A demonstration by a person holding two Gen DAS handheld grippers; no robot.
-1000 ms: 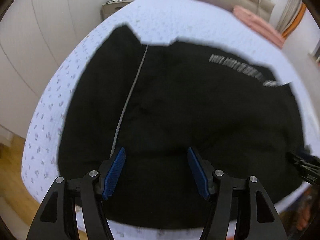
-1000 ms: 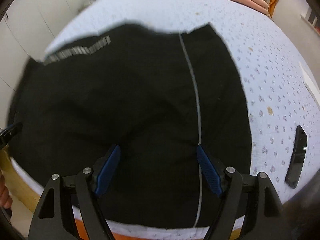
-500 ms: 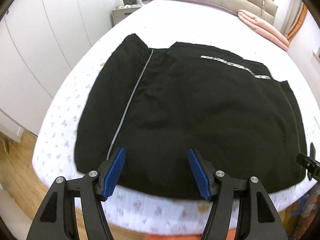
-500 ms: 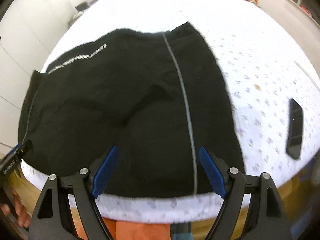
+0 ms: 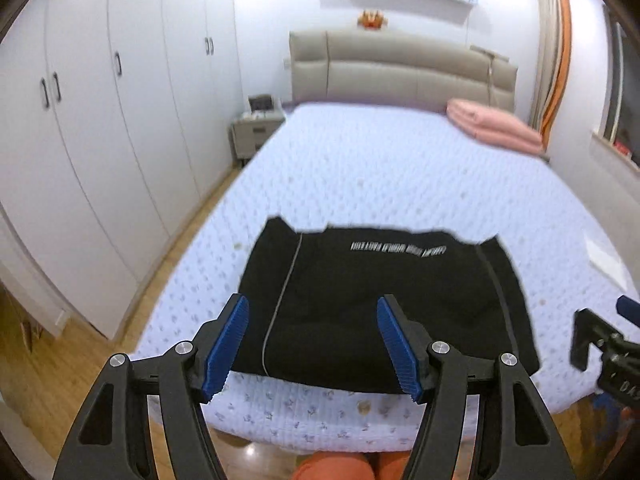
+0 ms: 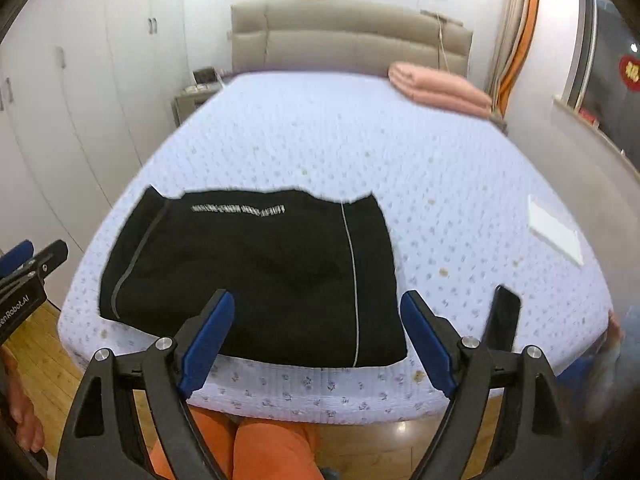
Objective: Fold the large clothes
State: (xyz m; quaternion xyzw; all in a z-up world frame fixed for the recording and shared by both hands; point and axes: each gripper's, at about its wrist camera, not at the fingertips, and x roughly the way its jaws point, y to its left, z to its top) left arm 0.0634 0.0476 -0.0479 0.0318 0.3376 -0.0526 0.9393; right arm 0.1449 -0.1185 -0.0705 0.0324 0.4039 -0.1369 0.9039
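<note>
A black garment with thin grey stripes and white lettering lies folded into a flat rectangle at the near edge of the bed. It also shows in the right wrist view. My left gripper is open and empty, held off the foot of the bed above the garment's near edge. My right gripper is open and empty, also back from the bed edge. The right gripper shows at the right edge of the left wrist view; the left gripper shows at the left edge of the right wrist view.
A black phone and a white flat item lie on the bed to the right of the garment. A folded pink blanket sits by the headboard. White wardrobes stand on the left, with a nightstand. Wooden floor lies below.
Both grippers have pulled back and up from the garment, away from the bed edge. The garment now lies farther off, and the whole bed and room have come into view.
</note>
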